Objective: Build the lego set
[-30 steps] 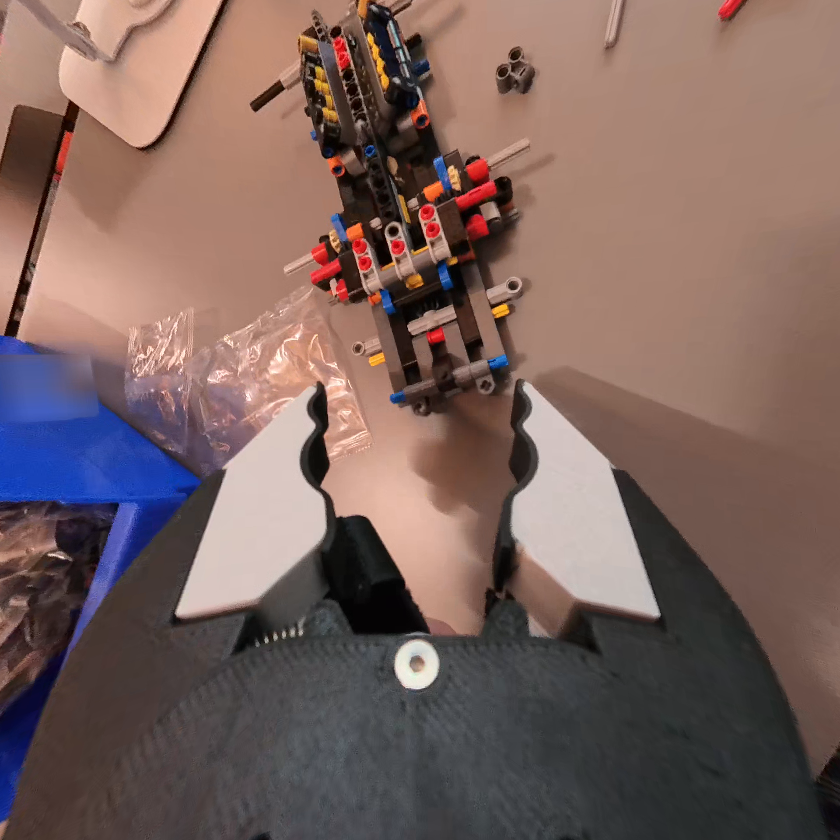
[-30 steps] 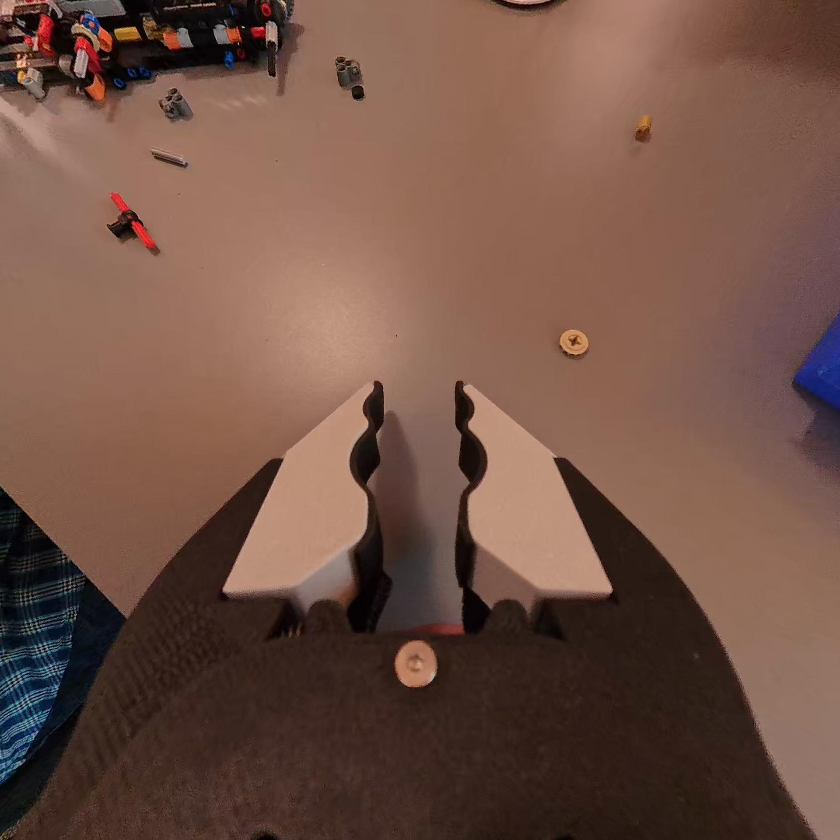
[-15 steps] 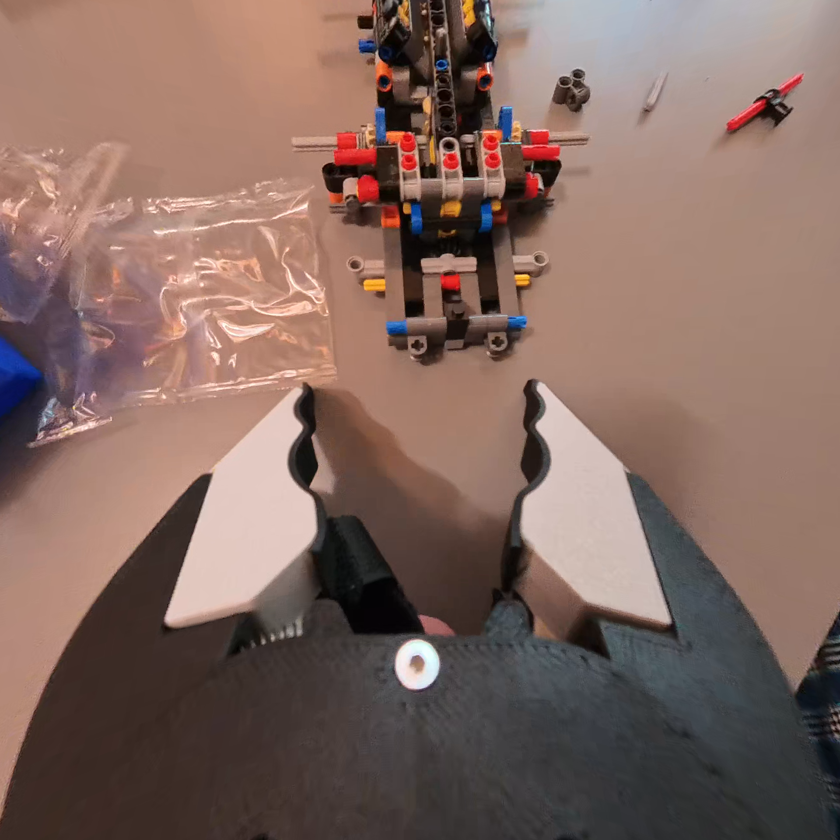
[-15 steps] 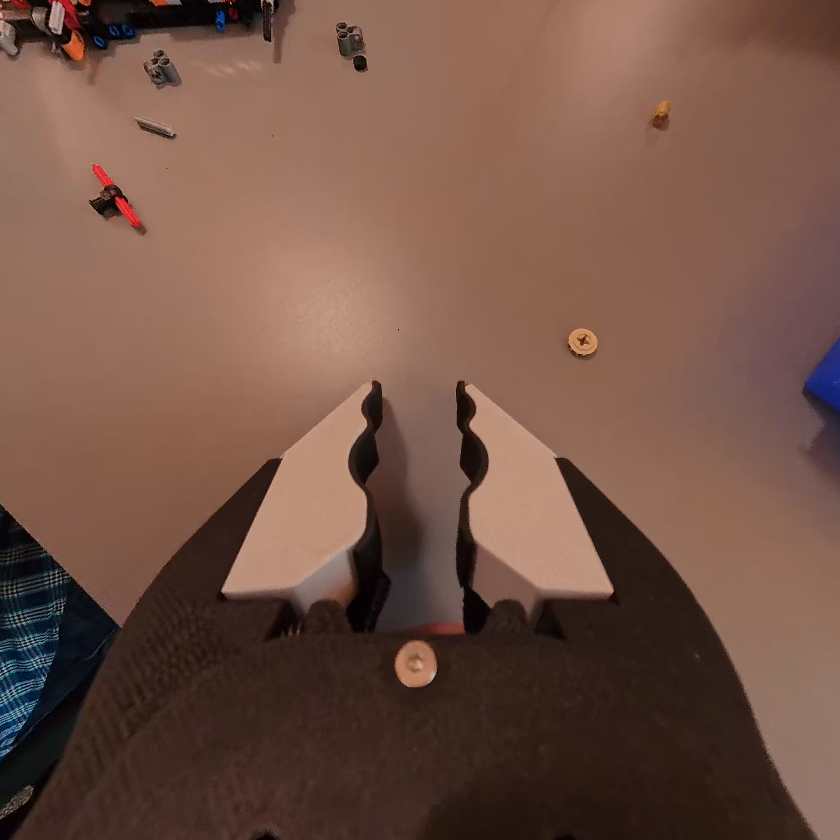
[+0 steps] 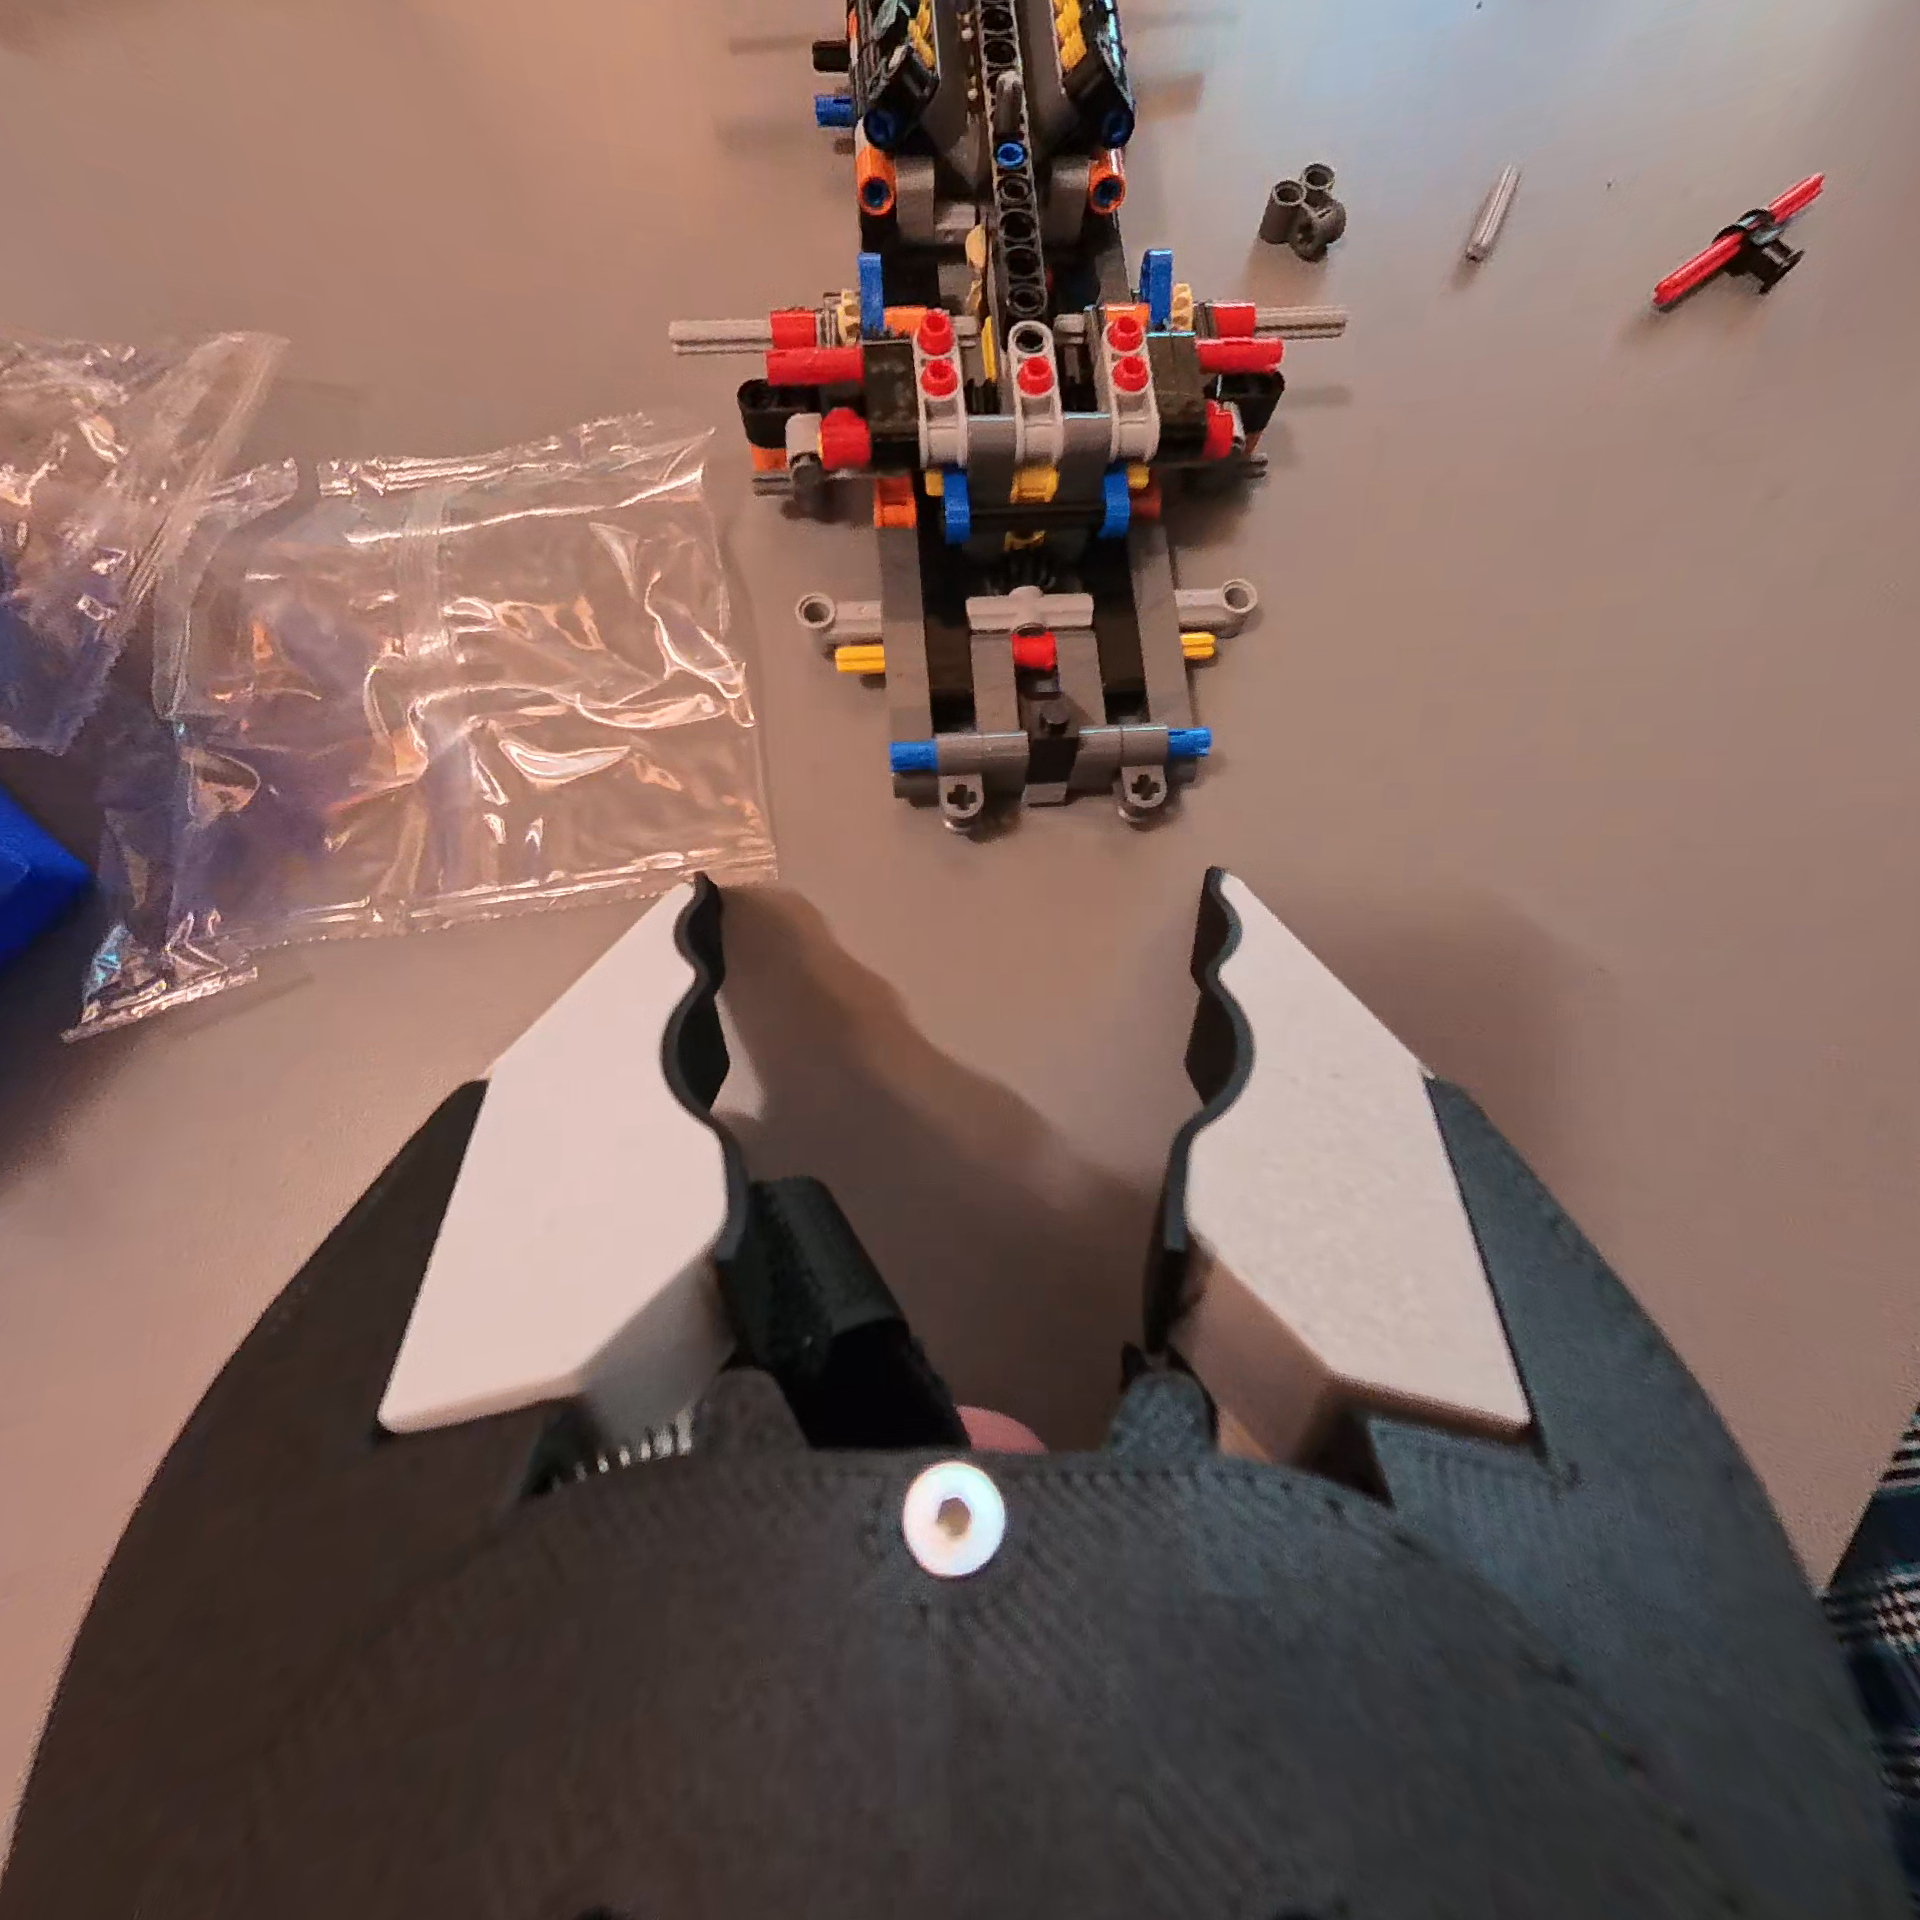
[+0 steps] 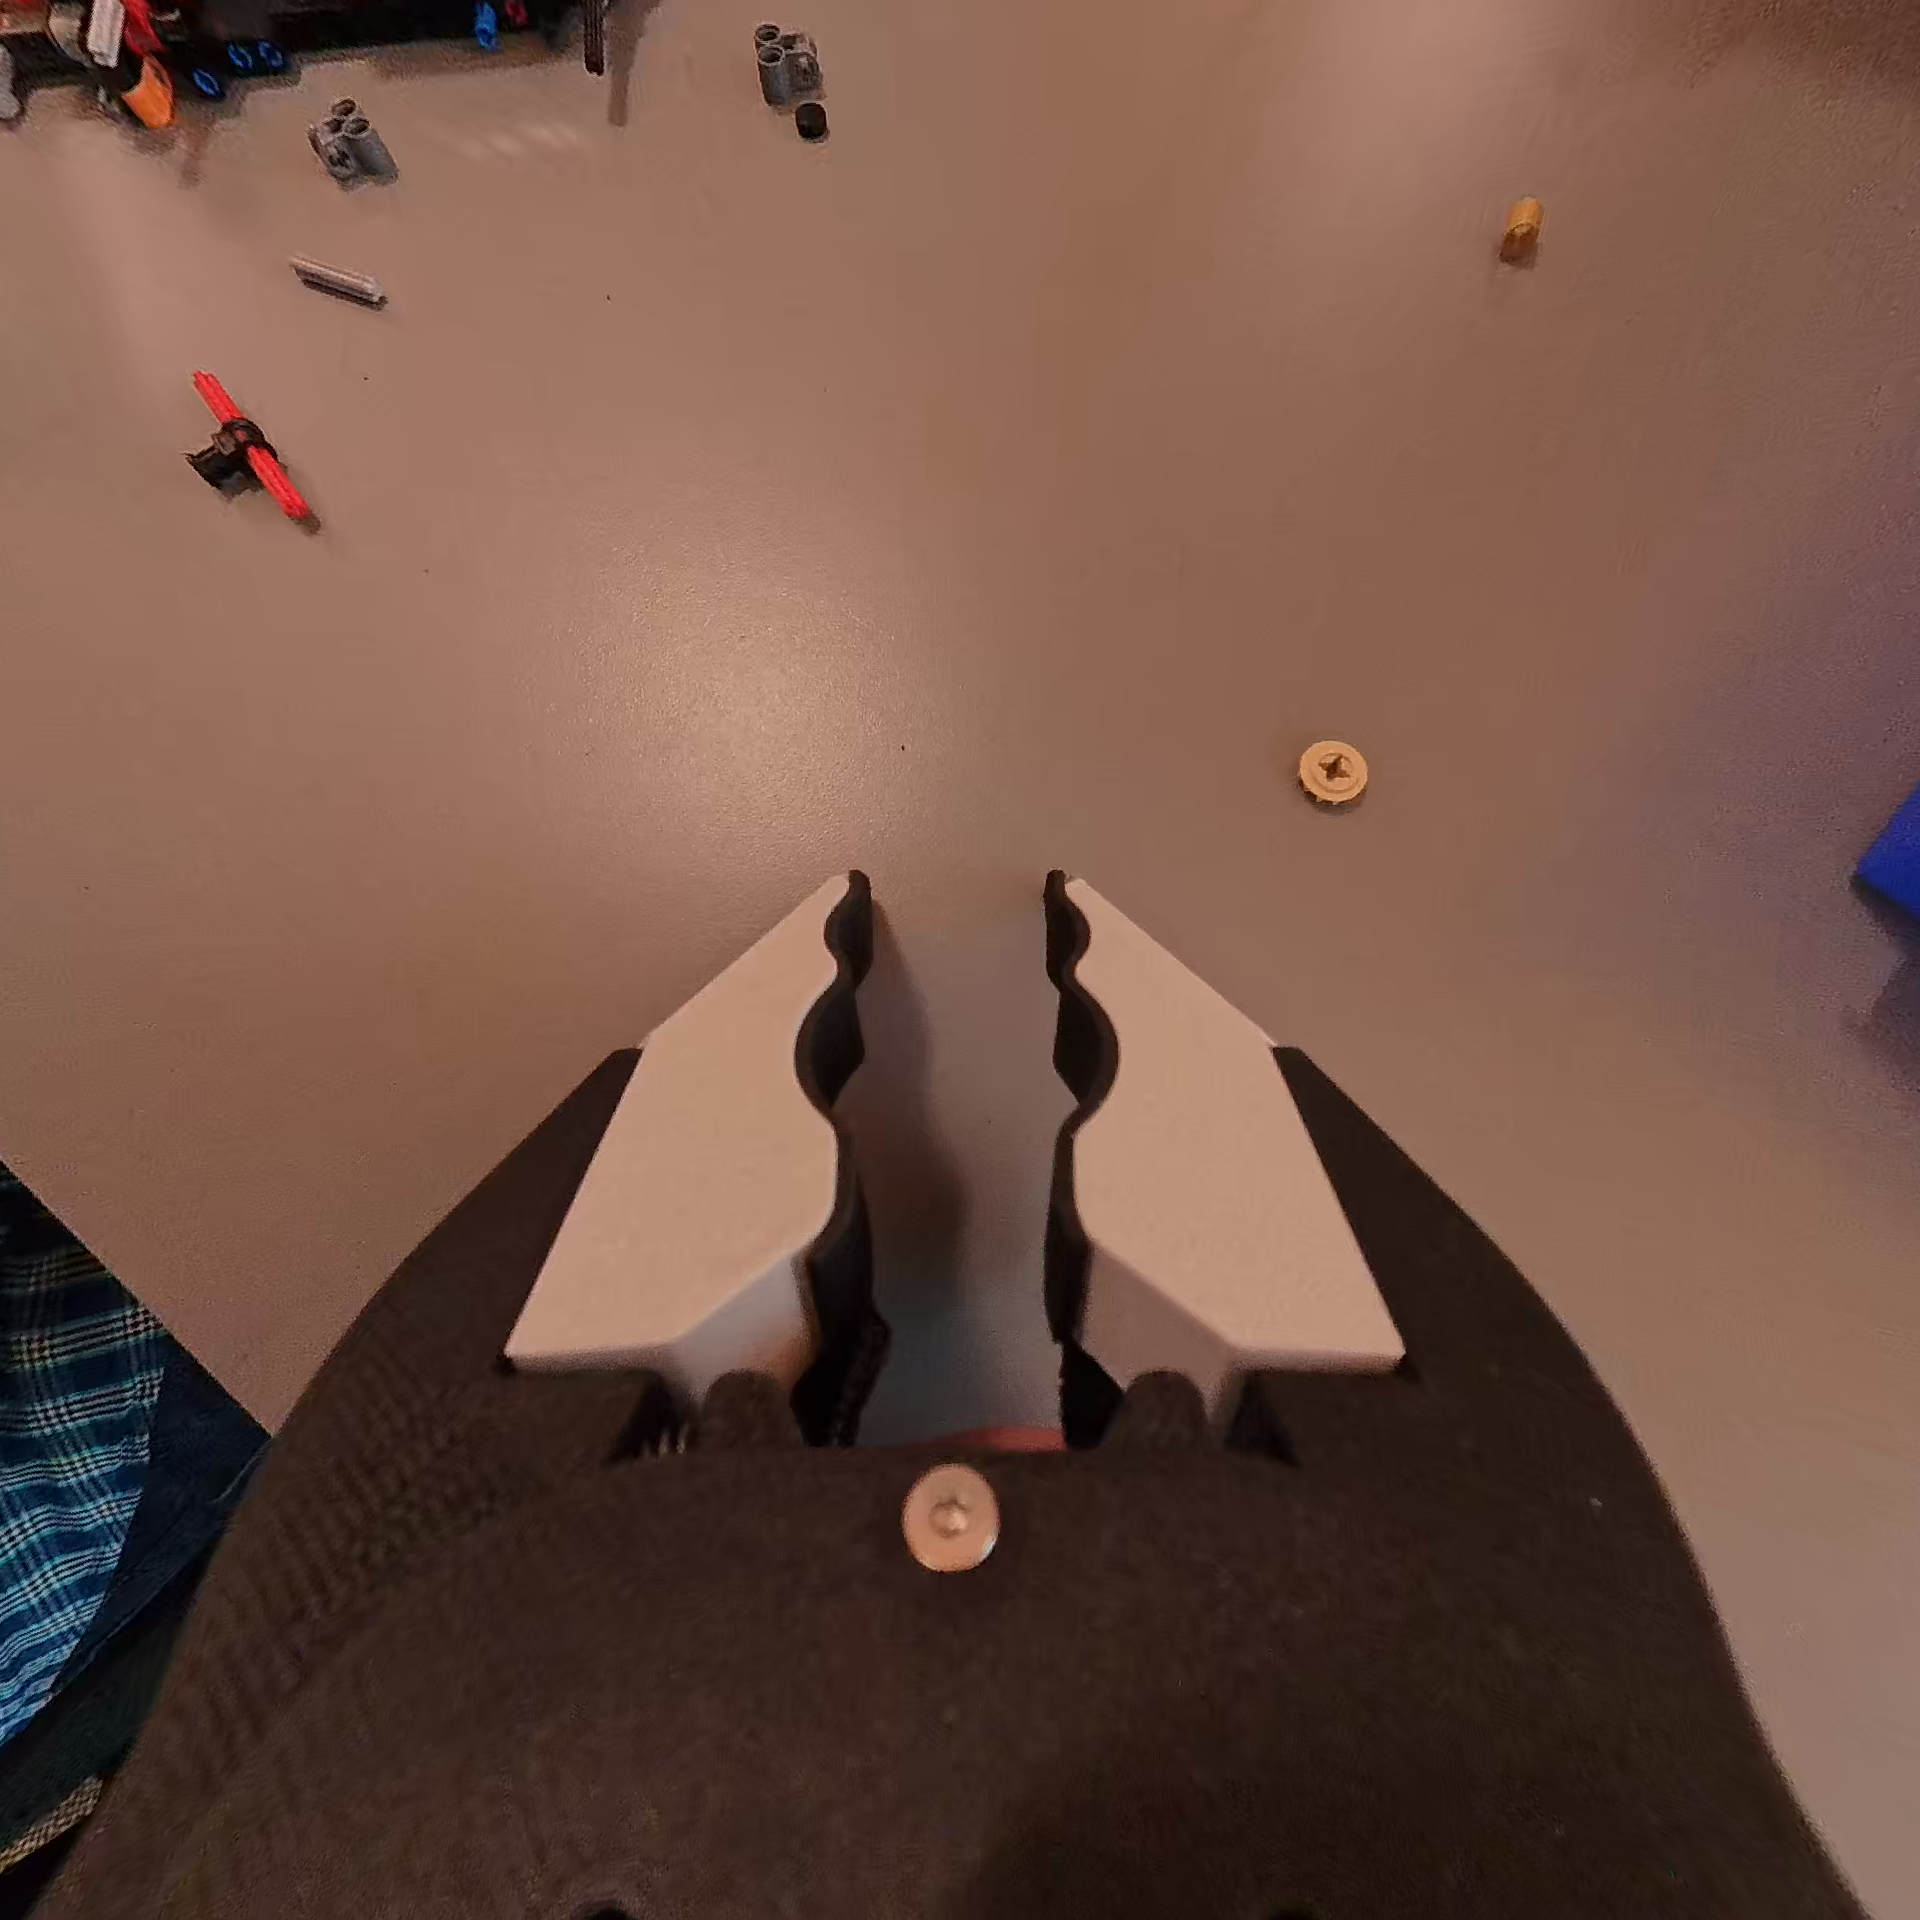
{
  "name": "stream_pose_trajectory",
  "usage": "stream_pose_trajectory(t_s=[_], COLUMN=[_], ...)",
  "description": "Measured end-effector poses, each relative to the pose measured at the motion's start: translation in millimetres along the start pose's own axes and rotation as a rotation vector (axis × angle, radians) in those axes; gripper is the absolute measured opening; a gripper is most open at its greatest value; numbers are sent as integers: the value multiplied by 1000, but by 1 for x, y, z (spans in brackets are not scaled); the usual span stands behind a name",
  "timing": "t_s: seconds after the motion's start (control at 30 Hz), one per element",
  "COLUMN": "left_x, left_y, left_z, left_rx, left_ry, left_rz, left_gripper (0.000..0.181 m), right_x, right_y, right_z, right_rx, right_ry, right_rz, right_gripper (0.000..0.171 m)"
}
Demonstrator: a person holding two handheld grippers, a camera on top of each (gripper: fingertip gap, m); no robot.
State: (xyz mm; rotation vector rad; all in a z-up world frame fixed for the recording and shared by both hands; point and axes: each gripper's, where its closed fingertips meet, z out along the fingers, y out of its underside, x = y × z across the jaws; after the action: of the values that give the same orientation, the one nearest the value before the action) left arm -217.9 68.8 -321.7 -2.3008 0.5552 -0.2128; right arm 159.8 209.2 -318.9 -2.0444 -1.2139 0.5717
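Left gripper (image 5: 954, 891): jaws spread wide, empty, just short of the near end of the lego chassis (image 5: 1029, 436) lying lengthwise on the table (image 5: 1558, 831). Clear plastic bags (image 5: 416, 665) just left of the chassis; grey connector (image 5: 1304, 211), grey axle (image 5: 1492, 211) and red axle (image 5: 1740, 241) to its right. Right gripper (image 6: 956, 883): jaws parted narrowly, empty, over bare table; tan round piece (image 6: 1332, 772) near on the right, small tan pin (image 6: 1520, 230) farther off

Lego model (image 5: 1023, 499) ahead on table (image 5: 1558, 727), plastic bags (image 5: 436, 665) left, loose connector (image 5: 1304, 213) right.
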Motion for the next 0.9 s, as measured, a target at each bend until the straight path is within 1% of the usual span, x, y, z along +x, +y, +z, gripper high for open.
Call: stream_pose_trajectory(t_s=[0.67, 0.8, 0.9], left_x=[-1, -1, -1], left_y=[0, 0, 0], left_z=[0, 0, 0], left_rx=[0, 1, 1], left_ry=[-1, -2, -3], left_rz=[0, 1, 1], left_gripper=[90, 90, 89], right_x=[0, -3, -13], right_y=[0, -4, -8], right_z=[0, -1, 5], right_rx=[0, 19, 13], right_ry=[7, 28, 5], right_rz=[-9, -51, -95], right_gripper=[31, 32, 31])
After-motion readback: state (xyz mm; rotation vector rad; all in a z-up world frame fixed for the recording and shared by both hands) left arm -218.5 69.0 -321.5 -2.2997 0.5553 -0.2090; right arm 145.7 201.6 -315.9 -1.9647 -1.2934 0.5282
